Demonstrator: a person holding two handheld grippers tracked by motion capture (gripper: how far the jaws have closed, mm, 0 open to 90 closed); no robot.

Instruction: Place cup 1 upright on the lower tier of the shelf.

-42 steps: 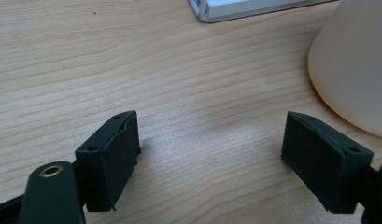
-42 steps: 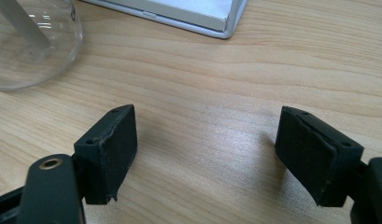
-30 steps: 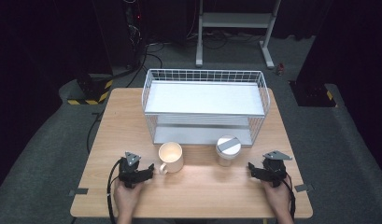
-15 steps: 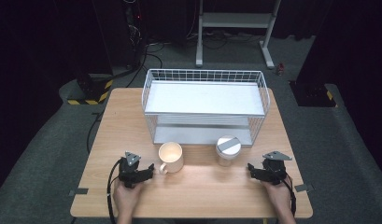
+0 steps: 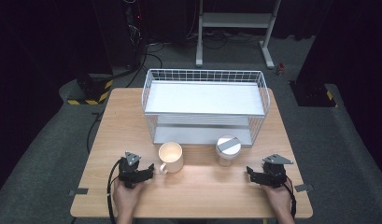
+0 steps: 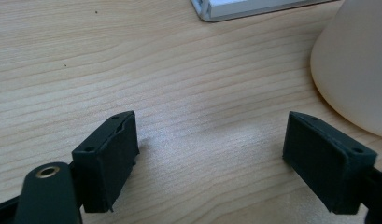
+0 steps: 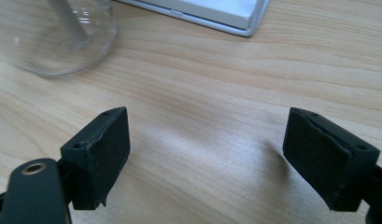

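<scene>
- The left gripper [image 5: 149, 169] rests on the wooden table [image 5: 109, 121] at about 7 o'clock from the table's middle, held in the person's left hand [image 5: 127, 196]; its jaws are spread wide with only bare wood between them.
- The cream mug [image 5: 171, 156] stands upright just beside that gripper, at its 2 o'clock, handle turned toward the near edge; in the left gripper view its rounded wall [image 6: 354, 65] sits beyond the right-hand jaw, apart from it.
- The right gripper [image 5: 250, 173] lies at about 5 o'clock on the table, in the right hand [image 5: 278, 198]; its jaws have just been opening and now stand wide apart, nothing between them.
- The glass jar [image 5: 228, 150], upright with a grey lid, is near the right gripper at its 11 o'clock, not touching; its clear base [image 7: 53, 32] shows in the right gripper view.
- The white wire basket rack [image 5: 265, 100] stands toward 12 o'clock, directly behind mug and jar.
</scene>
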